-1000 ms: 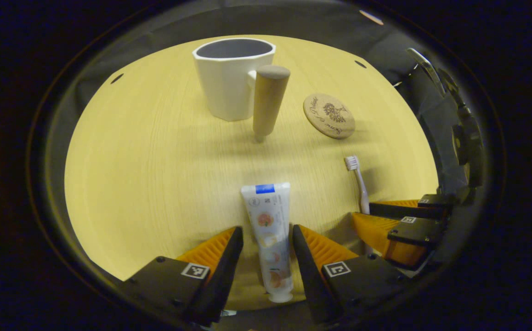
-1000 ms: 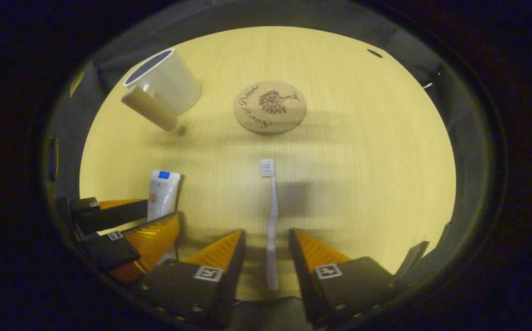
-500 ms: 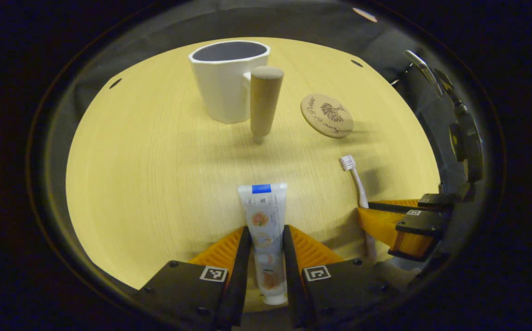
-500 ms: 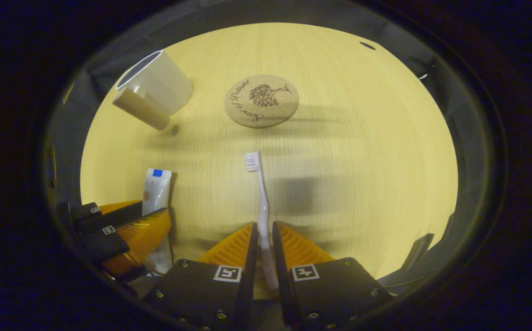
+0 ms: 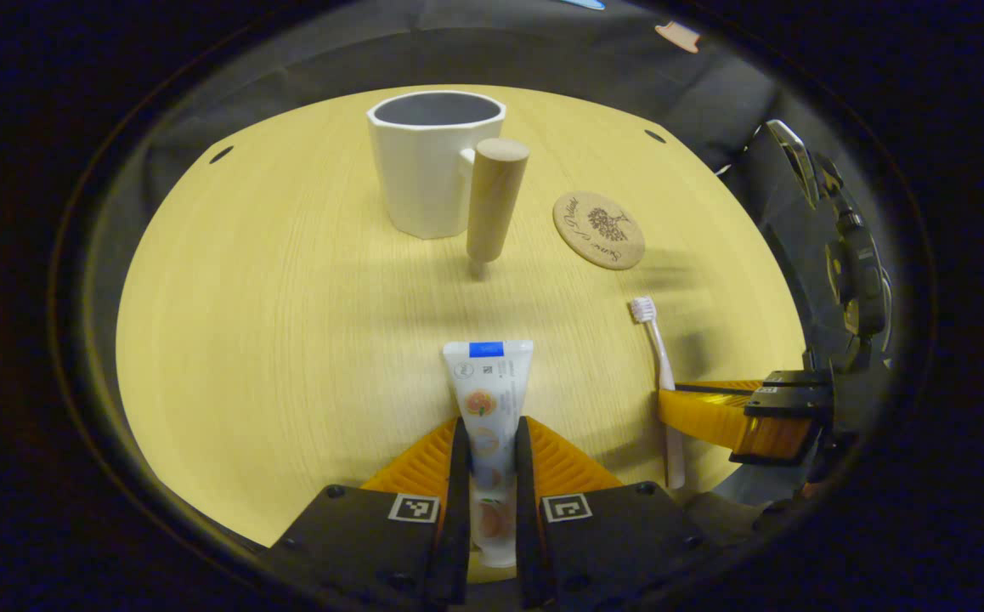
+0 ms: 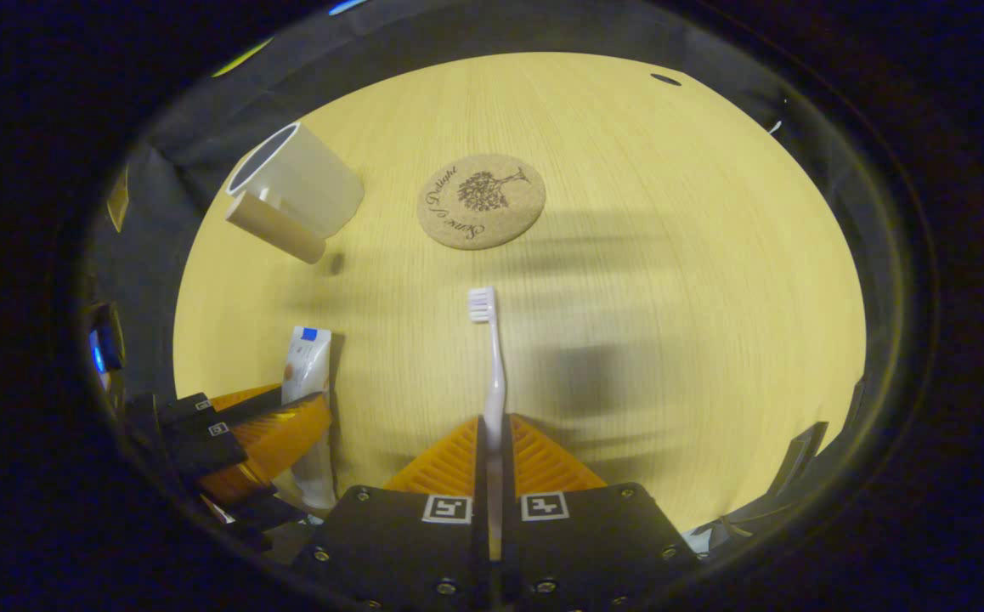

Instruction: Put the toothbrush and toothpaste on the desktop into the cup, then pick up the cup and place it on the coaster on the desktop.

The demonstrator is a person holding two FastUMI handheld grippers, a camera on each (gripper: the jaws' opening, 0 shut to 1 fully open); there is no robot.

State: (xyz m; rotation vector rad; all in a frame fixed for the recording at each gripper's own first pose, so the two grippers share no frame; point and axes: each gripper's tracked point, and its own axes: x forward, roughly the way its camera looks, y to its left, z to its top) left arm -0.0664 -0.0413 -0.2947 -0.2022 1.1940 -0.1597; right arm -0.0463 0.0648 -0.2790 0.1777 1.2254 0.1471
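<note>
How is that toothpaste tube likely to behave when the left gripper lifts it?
The toothpaste tube looks soft-walled, so it will probably squash a little between the left gripper fingers. Held near its cap end, the flat crimped end may droop. It seems small and light, and being flat, unlikely to roll.

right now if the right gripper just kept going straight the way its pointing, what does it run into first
Probably the coaster. The right gripper is shut on the toothbrush, whose bristle end points almost straight at it across bare desktop. Height is hard to judge, so it might pass above.
</note>
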